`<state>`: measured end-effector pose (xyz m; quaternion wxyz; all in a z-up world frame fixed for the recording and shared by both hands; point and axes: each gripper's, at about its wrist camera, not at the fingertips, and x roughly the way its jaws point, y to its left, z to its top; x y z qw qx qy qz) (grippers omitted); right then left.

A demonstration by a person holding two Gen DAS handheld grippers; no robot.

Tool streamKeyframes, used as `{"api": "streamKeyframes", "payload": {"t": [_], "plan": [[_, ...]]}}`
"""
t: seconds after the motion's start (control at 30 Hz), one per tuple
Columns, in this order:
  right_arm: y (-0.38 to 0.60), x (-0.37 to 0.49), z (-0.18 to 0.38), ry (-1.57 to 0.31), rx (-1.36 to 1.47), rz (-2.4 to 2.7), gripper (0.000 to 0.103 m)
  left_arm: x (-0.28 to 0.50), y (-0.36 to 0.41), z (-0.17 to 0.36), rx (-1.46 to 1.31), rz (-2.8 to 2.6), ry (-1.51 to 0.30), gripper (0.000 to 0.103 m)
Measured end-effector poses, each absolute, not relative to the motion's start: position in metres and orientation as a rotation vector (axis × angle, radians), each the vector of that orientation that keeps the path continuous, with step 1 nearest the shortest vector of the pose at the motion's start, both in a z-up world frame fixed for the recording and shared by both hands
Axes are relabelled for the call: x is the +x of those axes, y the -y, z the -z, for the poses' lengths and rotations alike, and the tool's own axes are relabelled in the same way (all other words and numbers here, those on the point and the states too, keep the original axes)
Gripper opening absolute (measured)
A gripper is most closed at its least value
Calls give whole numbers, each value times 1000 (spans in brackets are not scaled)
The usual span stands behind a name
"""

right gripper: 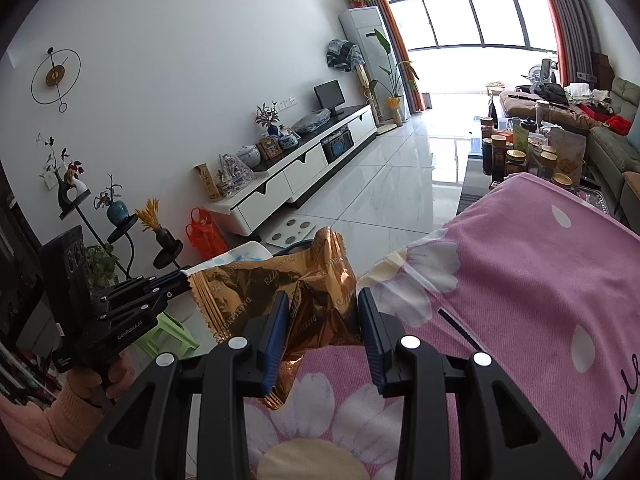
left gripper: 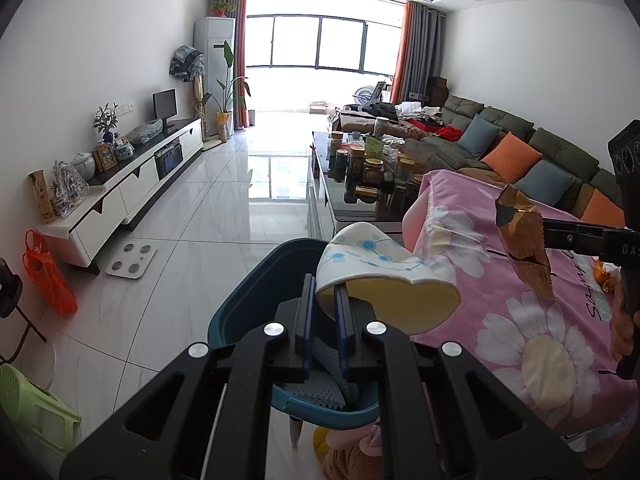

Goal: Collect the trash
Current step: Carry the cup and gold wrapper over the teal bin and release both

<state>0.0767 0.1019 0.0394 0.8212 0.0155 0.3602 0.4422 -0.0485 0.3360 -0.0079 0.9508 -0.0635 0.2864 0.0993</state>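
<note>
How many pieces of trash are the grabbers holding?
2. A squashed paper cup is pinched in the left gripper above the blue bin. A shiny gold wrapper is in the right gripper over the pink cloth.

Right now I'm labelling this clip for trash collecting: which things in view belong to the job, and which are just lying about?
Part of the job:
- crumpled white paper cup with blue dots, pinched in the left tool
- crinkled gold foil wrapper, gripped by the right tool
- dark teal plastic bin

Just lying about:
- pink daisy-print cloth
- white bathroom scale
- orange mesh bag
- jars on the glass table
</note>
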Motion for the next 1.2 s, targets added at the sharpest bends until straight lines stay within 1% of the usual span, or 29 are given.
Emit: {"api": "streamKeyframes", "payload": {"t": [0.5,0.93,1.07,1.2], "plan": [[-155,95,-29,-814,-46,-950,34,-17,-342,36,-158,-258,-646,10],[-208,111,-9,-889,-134,-939,35,13,-351,59,-174,-292,-697,10],[-219,116,-3,-912,-150,-933,36,25,-355,70,-183,-295,-719,10],[-229,119,4,-940,-171,-923,40,39,-353,79,-188,-291,-738,10]]}}
